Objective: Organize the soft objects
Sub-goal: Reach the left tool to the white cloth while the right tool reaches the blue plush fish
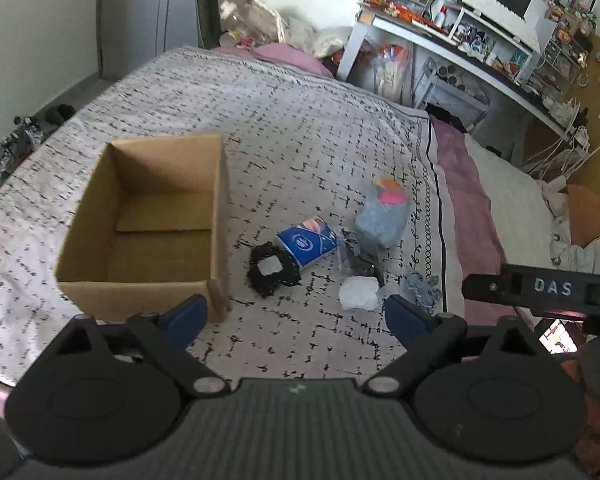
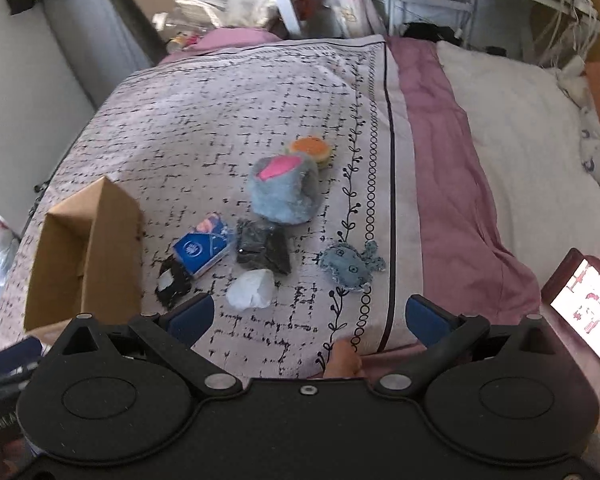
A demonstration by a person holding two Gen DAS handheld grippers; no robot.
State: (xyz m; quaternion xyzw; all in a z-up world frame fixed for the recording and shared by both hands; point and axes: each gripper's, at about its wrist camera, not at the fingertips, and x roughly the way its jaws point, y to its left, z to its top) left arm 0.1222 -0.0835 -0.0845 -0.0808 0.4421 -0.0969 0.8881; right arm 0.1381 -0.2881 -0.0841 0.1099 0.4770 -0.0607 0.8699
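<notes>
Both claws spread wide, nothing between: left claw (image 1: 296, 316), right claw (image 2: 308, 316), both over the bed's grey quilt with black crosshatch print (image 1: 300, 120). Soft items clustered right of the empty open brown cardboard box (image 1: 148, 220): fluffy blue-grey plush with pink patch (image 2: 286, 190), small denim whale toy (image 2: 350, 266), white crumpled wad (image 2: 250, 290), blue tissue pack (image 2: 204, 250). None boxed yet.
</notes>
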